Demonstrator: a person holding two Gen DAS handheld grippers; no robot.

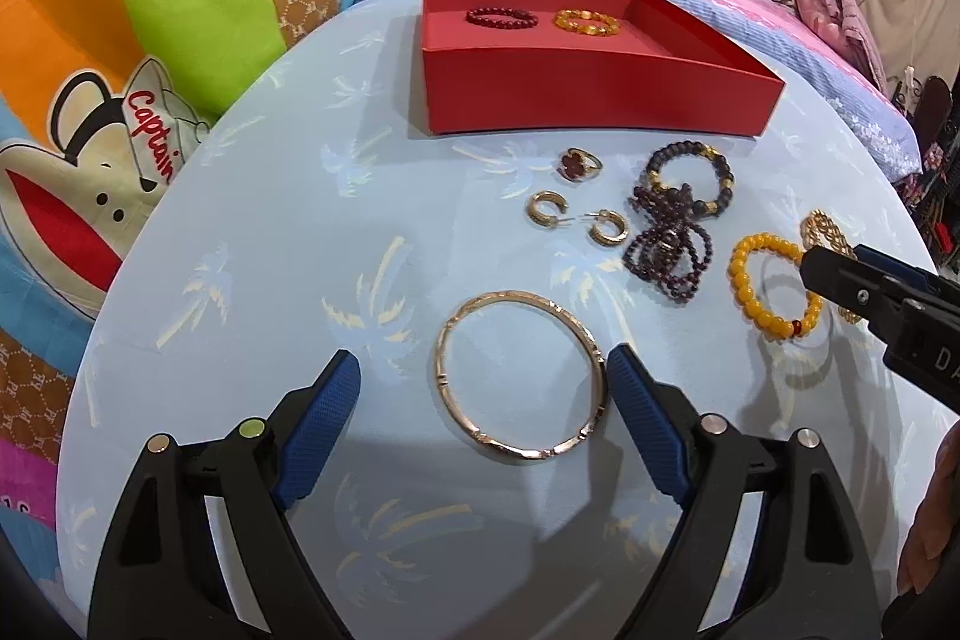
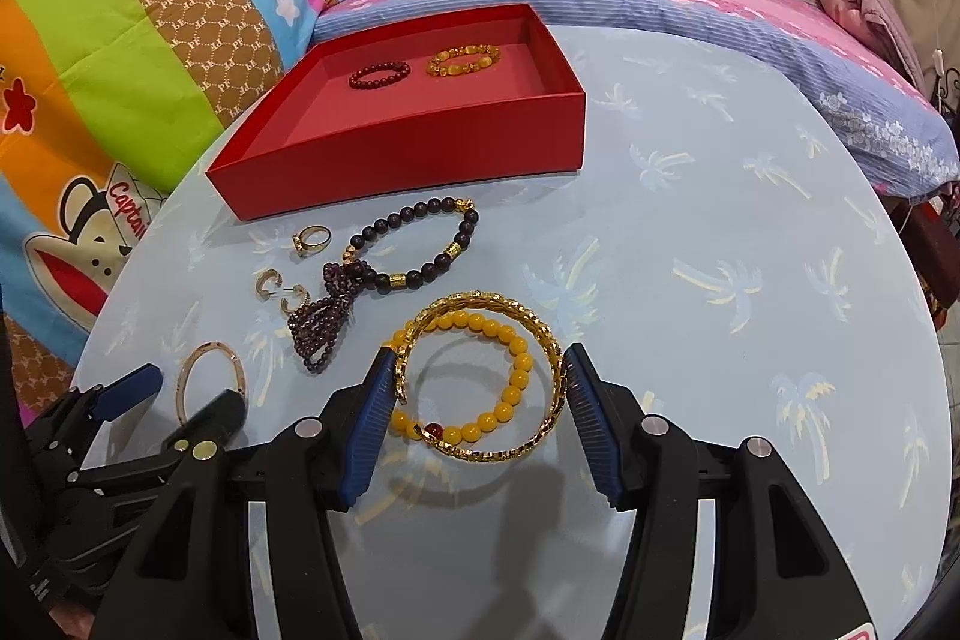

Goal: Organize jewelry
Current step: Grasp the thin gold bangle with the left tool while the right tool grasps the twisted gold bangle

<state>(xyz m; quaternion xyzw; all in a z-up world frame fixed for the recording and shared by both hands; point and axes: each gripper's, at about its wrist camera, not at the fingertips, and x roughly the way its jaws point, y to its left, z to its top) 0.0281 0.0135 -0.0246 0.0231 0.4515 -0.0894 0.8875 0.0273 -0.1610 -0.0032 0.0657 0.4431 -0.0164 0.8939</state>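
Right tool (image 2: 474,403) spread wide, fingers bracketing the gold twisted bangle (image 2: 543,340) flat on the table (image 2: 720,232); yellow bead bracelet (image 2: 510,388) lies inside/over that bangle, so a squeeze may catch both — contact with the pads hard to confirm. Left tool (image 1: 483,400) also released, straddling the rose-gold bangle (image 1: 521,375), right pad just beside its rim. Red box (image 2: 408,154) sits ahead, left of the right tool, holding two bracelets; left tool faces it more squarely.
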